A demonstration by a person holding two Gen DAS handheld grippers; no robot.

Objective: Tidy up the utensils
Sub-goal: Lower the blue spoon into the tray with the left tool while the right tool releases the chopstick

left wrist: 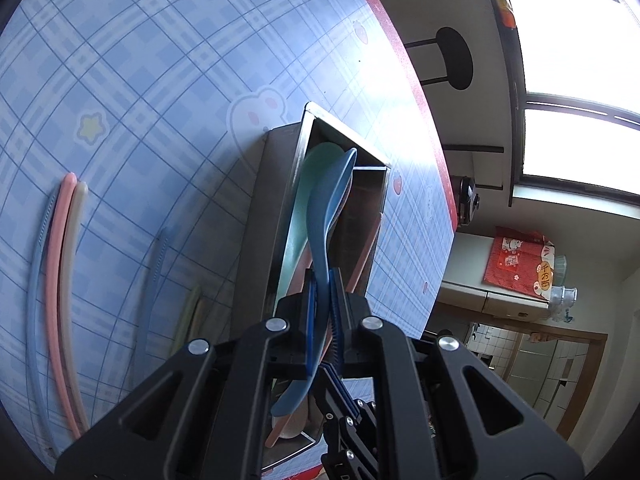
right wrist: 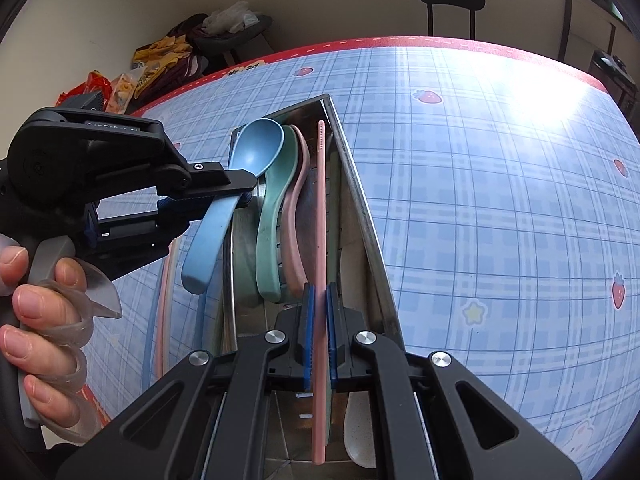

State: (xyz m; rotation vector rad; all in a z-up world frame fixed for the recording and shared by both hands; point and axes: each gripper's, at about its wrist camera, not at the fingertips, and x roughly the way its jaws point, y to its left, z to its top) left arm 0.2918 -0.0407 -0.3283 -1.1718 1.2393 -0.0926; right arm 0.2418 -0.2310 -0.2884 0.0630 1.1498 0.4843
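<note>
The left gripper (left wrist: 323, 280) and right gripper (right wrist: 319, 296) are both clamped shut, a bare hand (right wrist: 40, 300) squeezing the left trigger.

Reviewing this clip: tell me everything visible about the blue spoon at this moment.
The blue spoon is matte, plastic-looking, with a deep rounded bowl and a broad curved handle. The left gripper has its jaws closed on the handle's middle. It is tilted, its bowl at the far end of the metal tray, over the green spoon, the handle end beyond the tray's left wall. Whether it touches the green spoon cannot be told.
</note>
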